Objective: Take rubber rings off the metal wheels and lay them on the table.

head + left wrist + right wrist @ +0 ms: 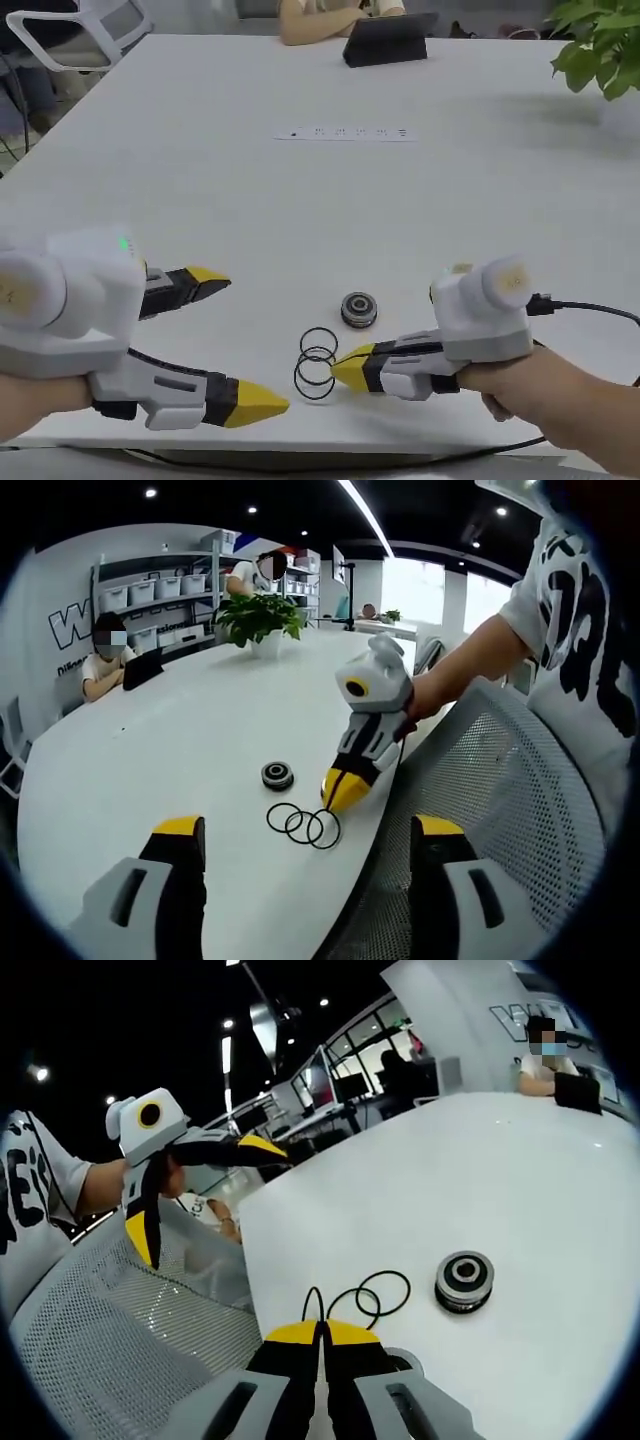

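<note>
A dark metal wheel (359, 309) with a bearing centre stands alone on the white table (330, 200). Just in front of it lie three thin black rubber rings (317, 360), overlapping in a short chain, also seen in the left gripper view (300, 824). My right gripper (345, 370) reaches in from the right, low over the table, shut with the edge of the nearest ring (313, 1305) pinched between its yellow tips (320, 1328). The wheel (465, 1280) sits to the right of those tips. My left gripper (240, 340) is held wide open to the left of the rings, holding nothing.
A mesh chair (500, 780) stands close against the table's near edge. Far across the table are a grey strip (345, 132), a dark tablet (385, 42) in front of a seated person, and a potted plant (600, 45) at the right corner.
</note>
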Demonstrator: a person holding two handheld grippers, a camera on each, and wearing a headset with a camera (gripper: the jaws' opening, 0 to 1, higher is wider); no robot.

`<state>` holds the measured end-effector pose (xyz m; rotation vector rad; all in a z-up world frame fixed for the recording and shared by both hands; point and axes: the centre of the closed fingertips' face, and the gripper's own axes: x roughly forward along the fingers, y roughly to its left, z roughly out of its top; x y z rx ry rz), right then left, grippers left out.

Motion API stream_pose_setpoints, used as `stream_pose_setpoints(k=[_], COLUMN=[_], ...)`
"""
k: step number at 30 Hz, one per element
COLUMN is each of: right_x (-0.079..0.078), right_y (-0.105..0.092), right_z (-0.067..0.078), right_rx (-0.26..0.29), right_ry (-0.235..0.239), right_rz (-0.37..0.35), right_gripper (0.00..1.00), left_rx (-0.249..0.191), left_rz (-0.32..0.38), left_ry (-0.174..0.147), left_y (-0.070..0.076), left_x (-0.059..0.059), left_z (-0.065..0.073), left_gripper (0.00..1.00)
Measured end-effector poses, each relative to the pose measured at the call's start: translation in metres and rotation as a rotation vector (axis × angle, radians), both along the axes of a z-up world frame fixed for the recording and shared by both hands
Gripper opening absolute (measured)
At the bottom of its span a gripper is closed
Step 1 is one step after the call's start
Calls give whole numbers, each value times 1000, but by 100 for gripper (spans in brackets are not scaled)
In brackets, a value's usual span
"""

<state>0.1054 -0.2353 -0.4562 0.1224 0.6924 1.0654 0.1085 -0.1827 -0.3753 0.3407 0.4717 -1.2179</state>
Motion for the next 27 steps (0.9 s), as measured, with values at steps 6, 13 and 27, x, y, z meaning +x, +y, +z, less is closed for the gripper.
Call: stream_pose_setpoints(k=[6, 13, 27], right_x=[-2, -4, -2], right_y=[-1, 0, 2], right_z=[-5, -7, -10], right_rx=[-26, -50, -98], right_ry=[3, -3, -33], right_rz=[11, 24, 43], right_gripper=[0, 0, 0], left_rx=[0, 6, 21], left_rz=[-2, -6, -7], left_ry=[1, 3, 3], left_y=[-1, 0, 4], left_x=[-1, -1, -3], left_z=[-1, -2, -5], left_gripper=[82, 82, 82])
